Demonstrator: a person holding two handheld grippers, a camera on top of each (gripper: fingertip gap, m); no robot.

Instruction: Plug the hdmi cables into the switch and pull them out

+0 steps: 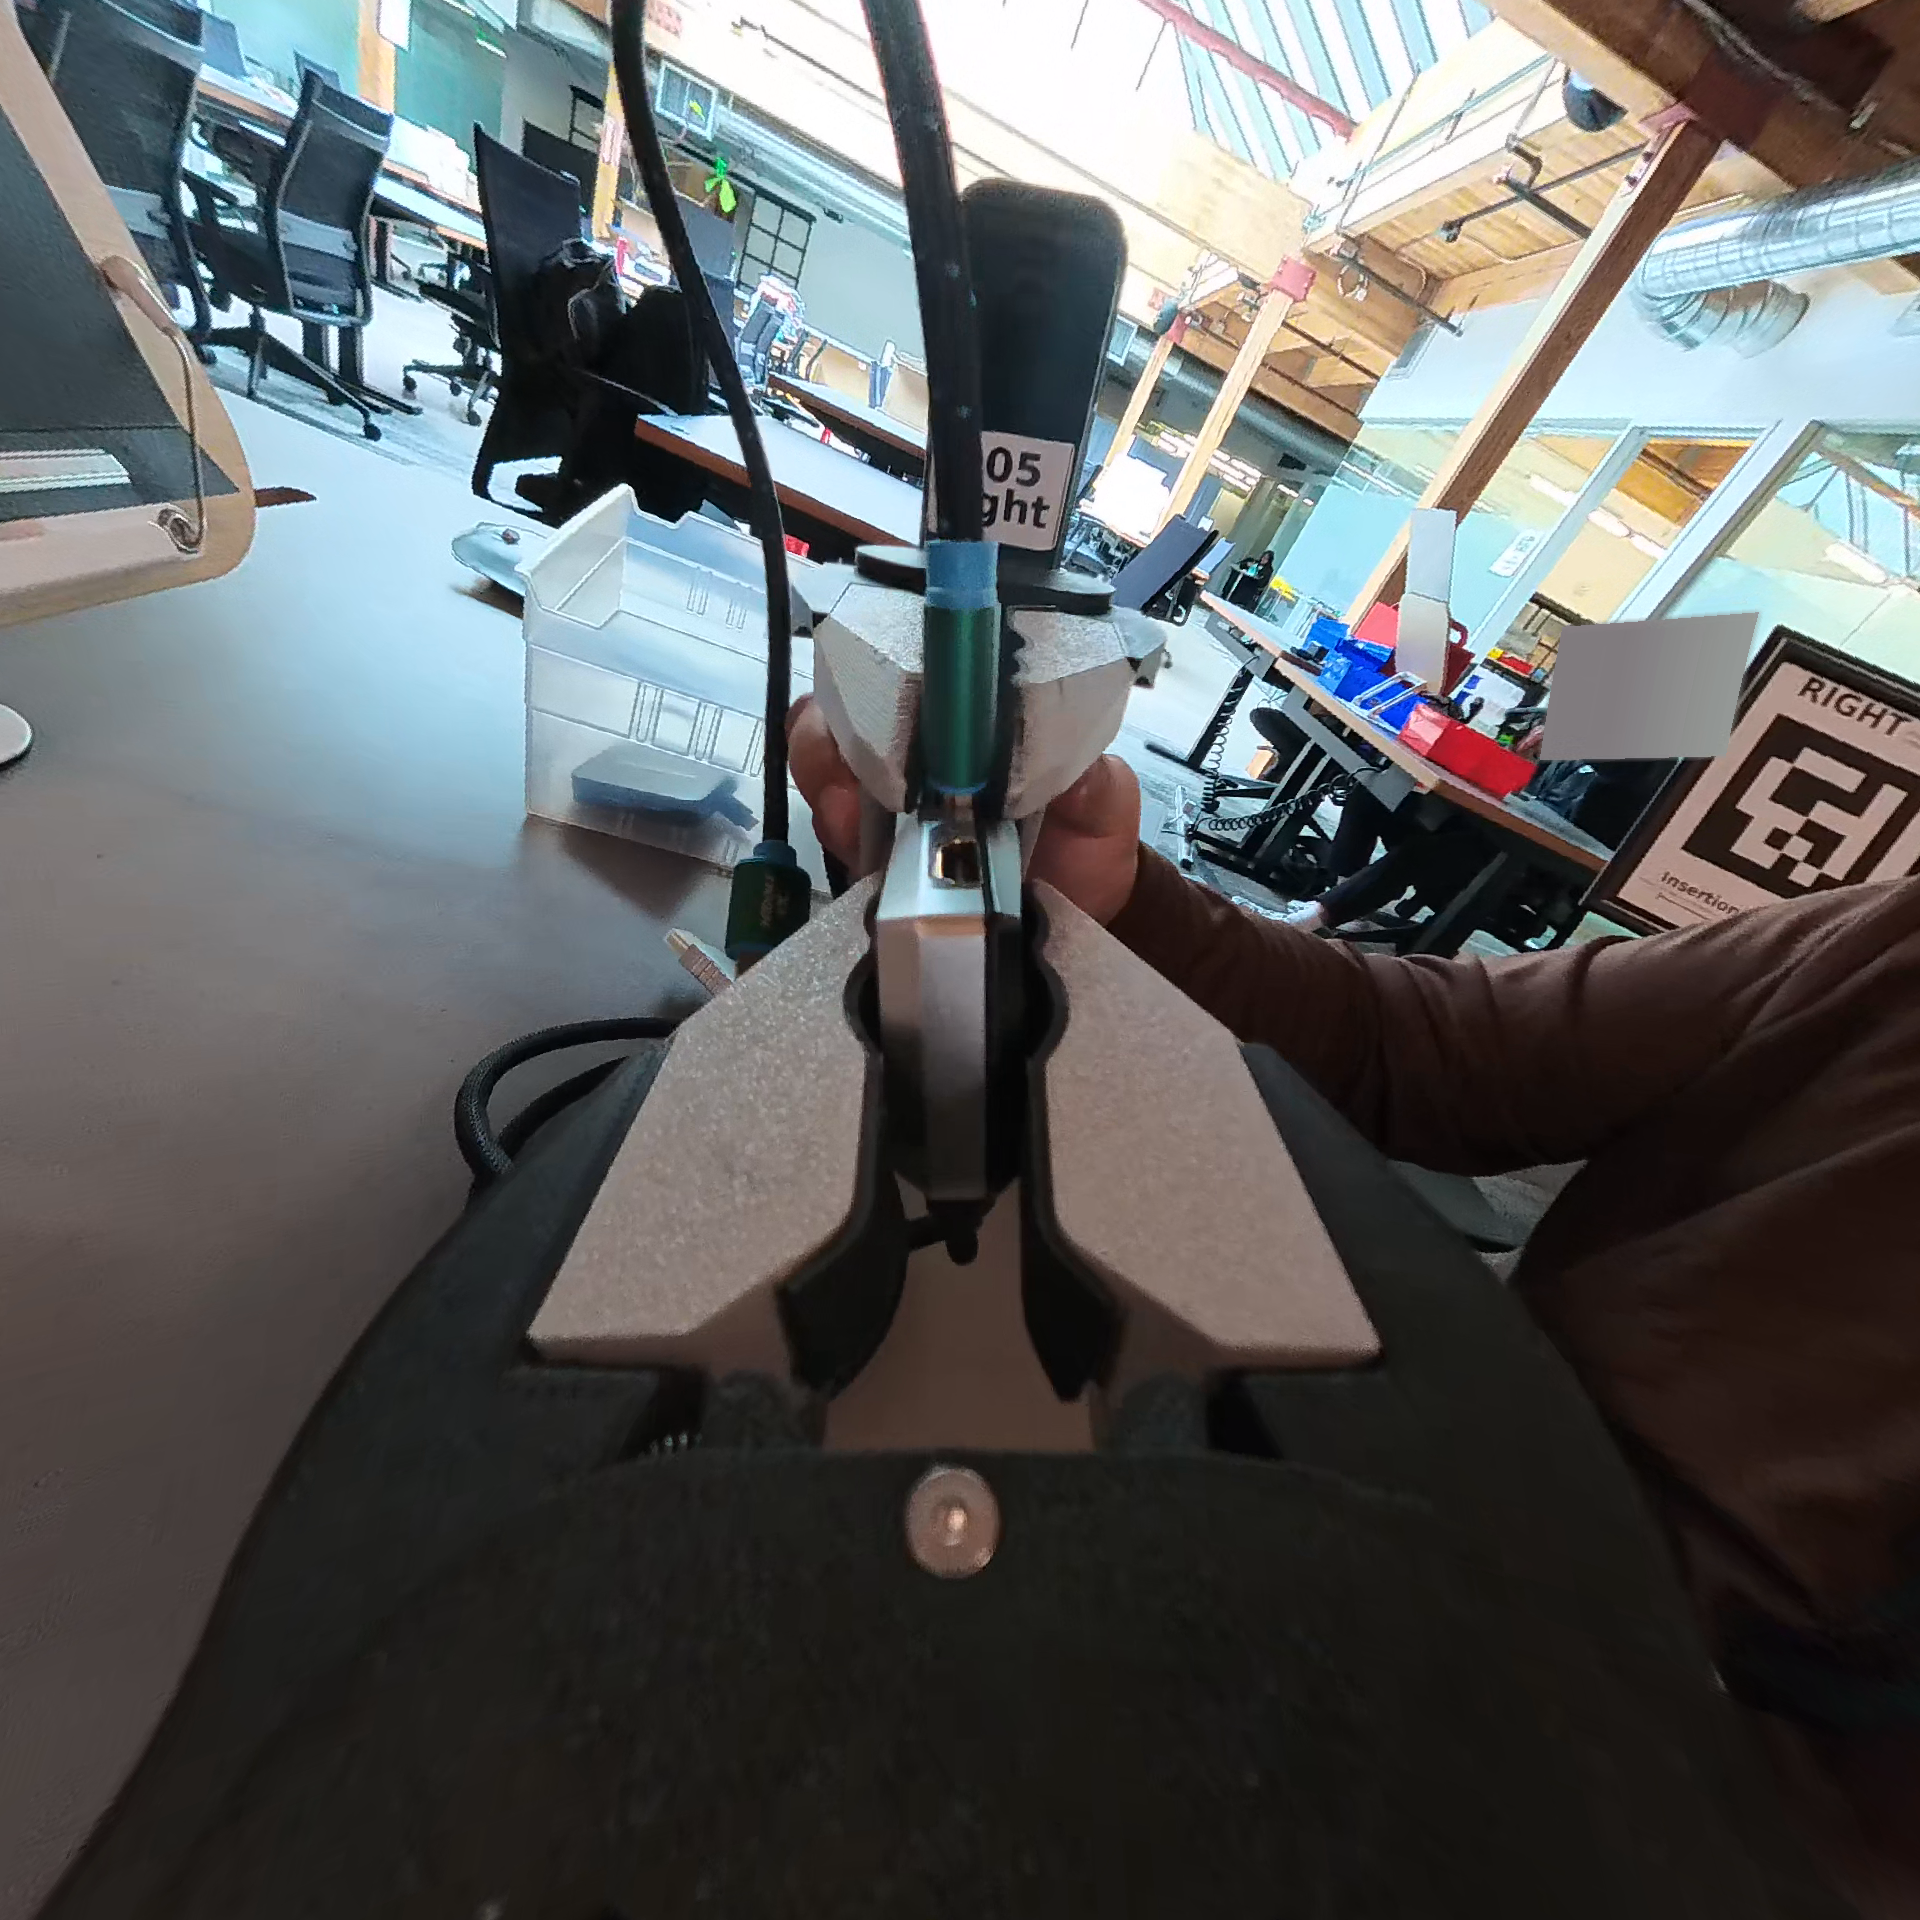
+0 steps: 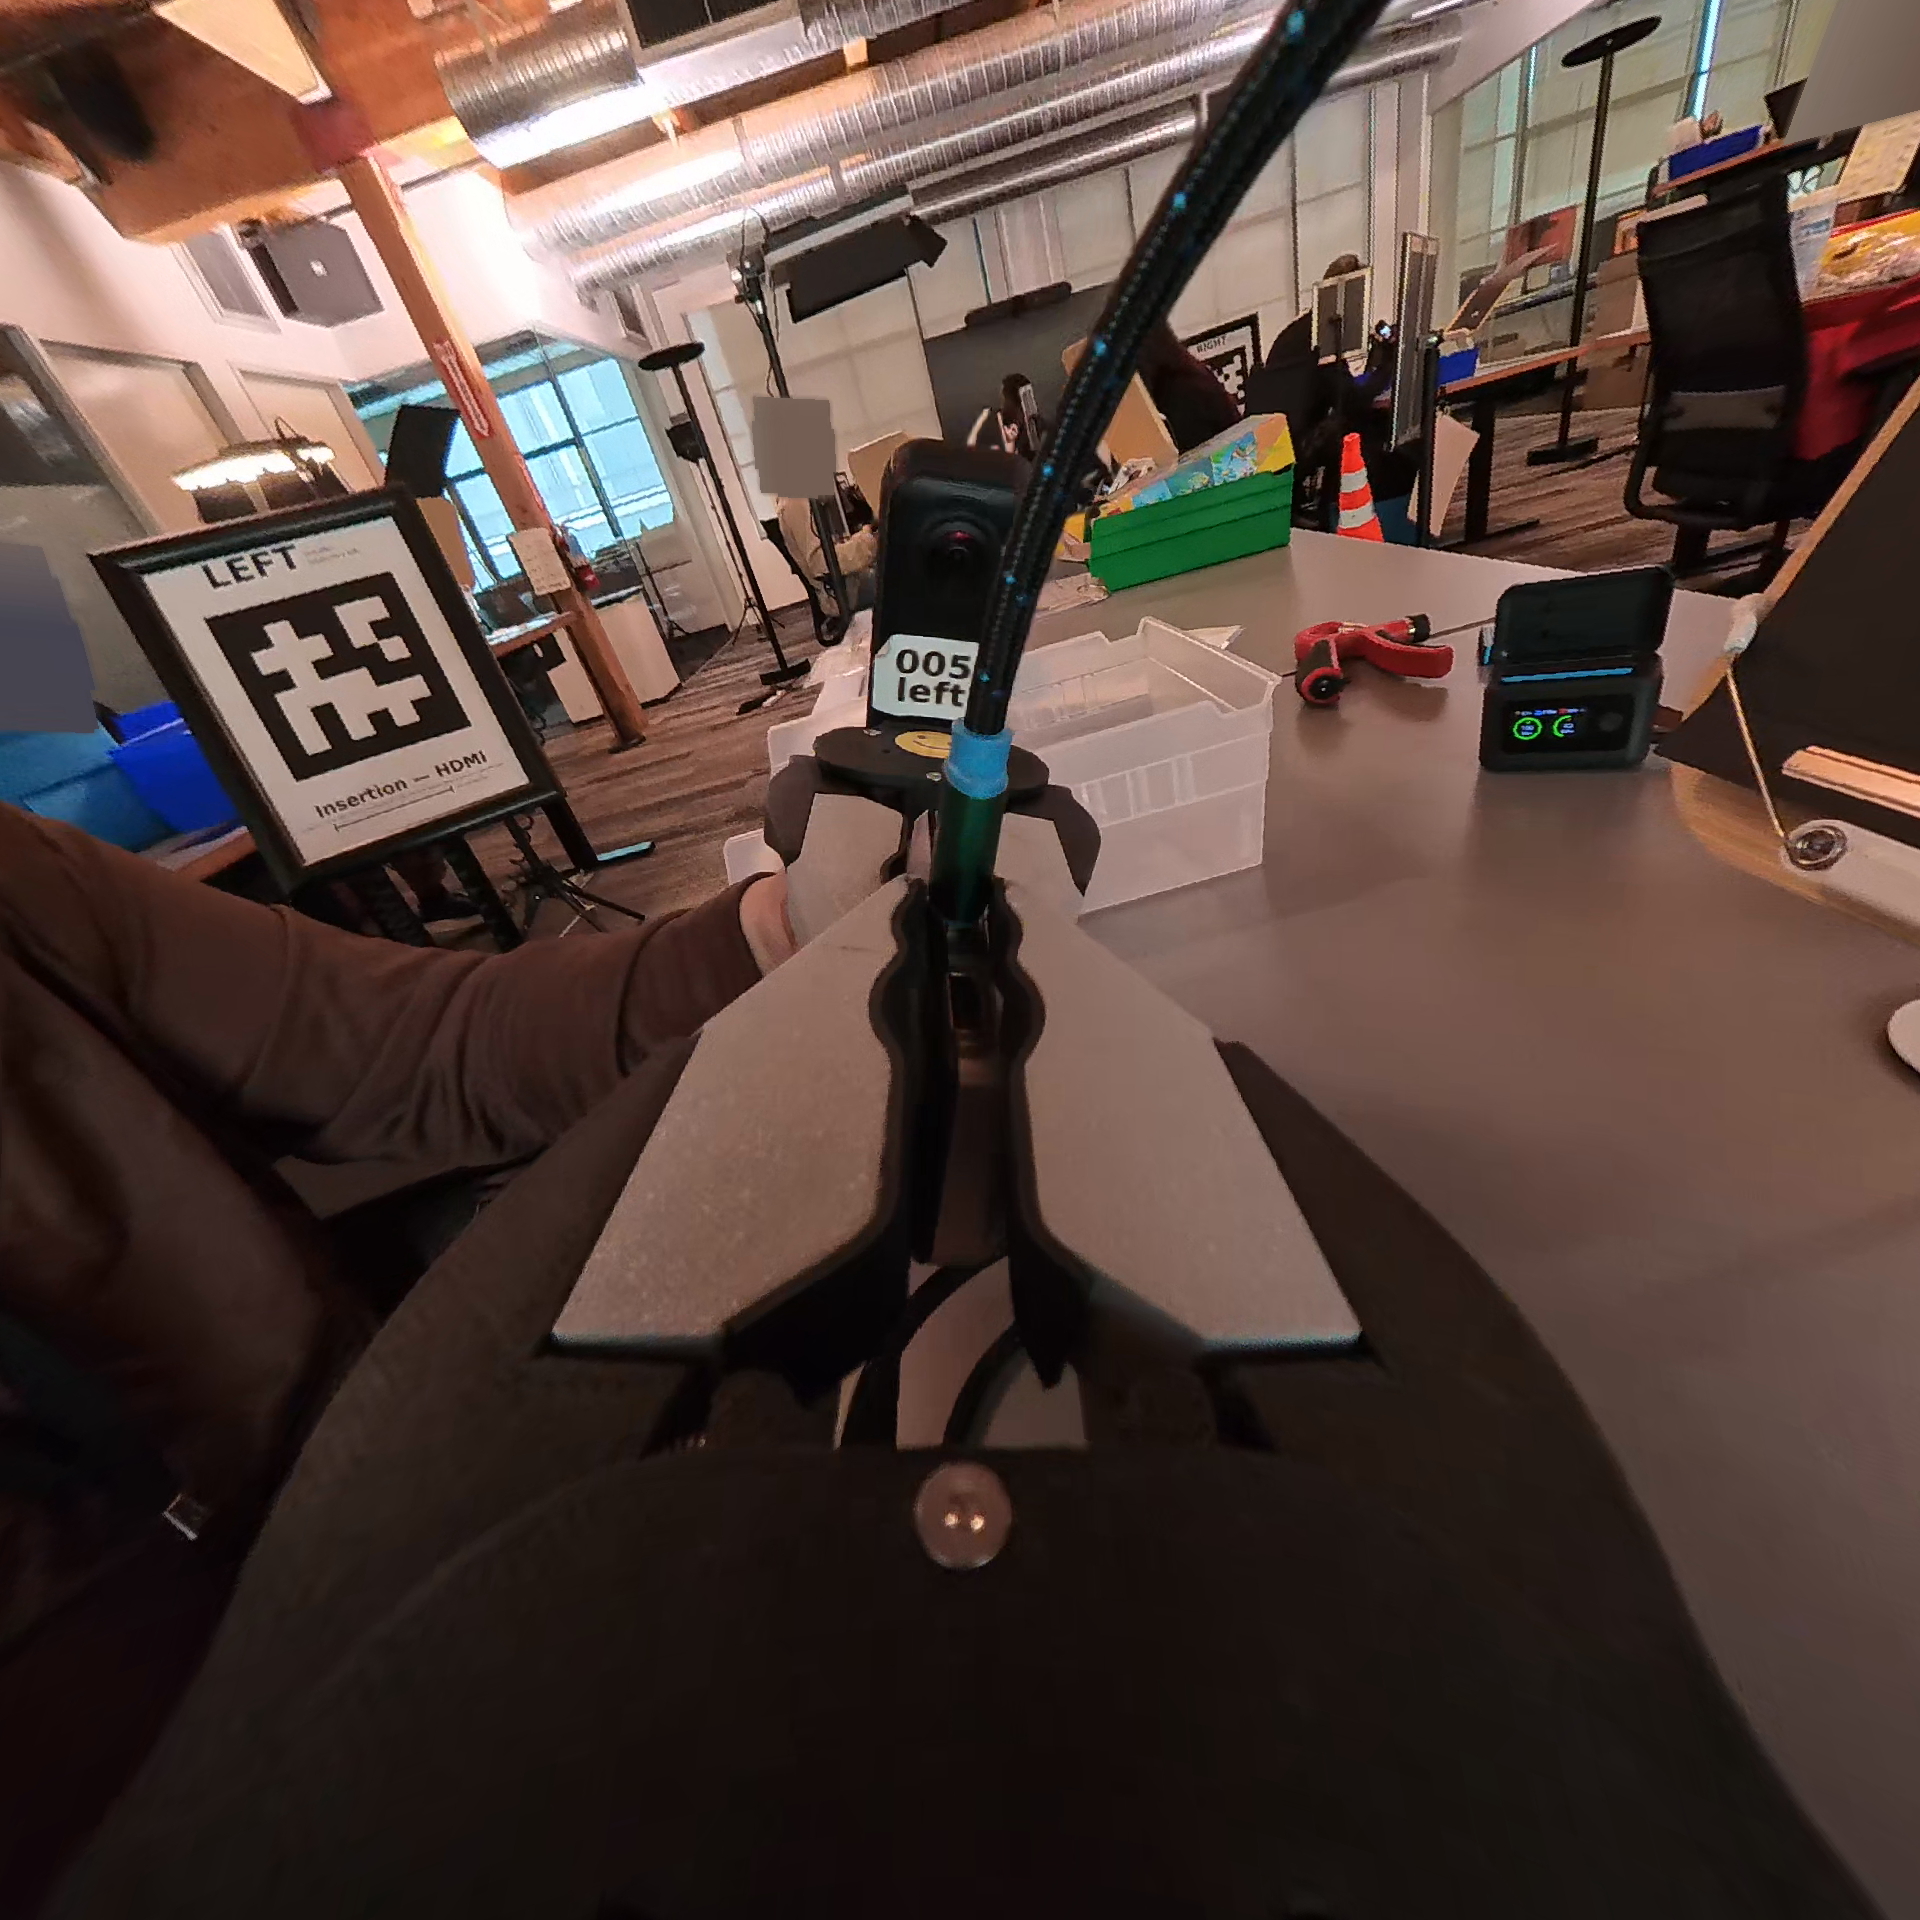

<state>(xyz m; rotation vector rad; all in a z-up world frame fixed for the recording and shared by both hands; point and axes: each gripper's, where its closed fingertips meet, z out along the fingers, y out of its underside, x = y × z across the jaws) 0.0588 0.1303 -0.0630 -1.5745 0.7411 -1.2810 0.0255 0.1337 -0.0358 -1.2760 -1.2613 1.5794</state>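
Observation:
In the left wrist view my left gripper (image 1: pixel 956 920) is shut on a silver HDMI switch (image 1: pixel 930 997), held edge-on with an open port facing forward. Opposite it, my right gripper (image 1: pixel 961 717) is shut on a green HDMI plug (image 1: pixel 958 696) with a blue tape band. The plug's tip sits right at the switch's end; I cannot tell how deep. In the right wrist view my right gripper (image 2: pixel 961 920) is shut and the green plug (image 2: pixel 961 847) sticks out past its fingertips, its braided cable (image 2: pixel 1081 395) arching up. A second green plug (image 1: pixel 769 894) hangs loose at the left.
A clear plastic bin (image 2: pixel 1143 717) stands on the grey table (image 2: pixel 1455 987) behind the grippers. A red clamp (image 2: pixel 1371 649) and a black device with a small screen (image 2: pixel 1574 675) lie farther right. A framed marker sign (image 2: pixel 322 675) stands off the table's left. A person's brown sleeve (image 2: pixel 364 1018) reaches in.

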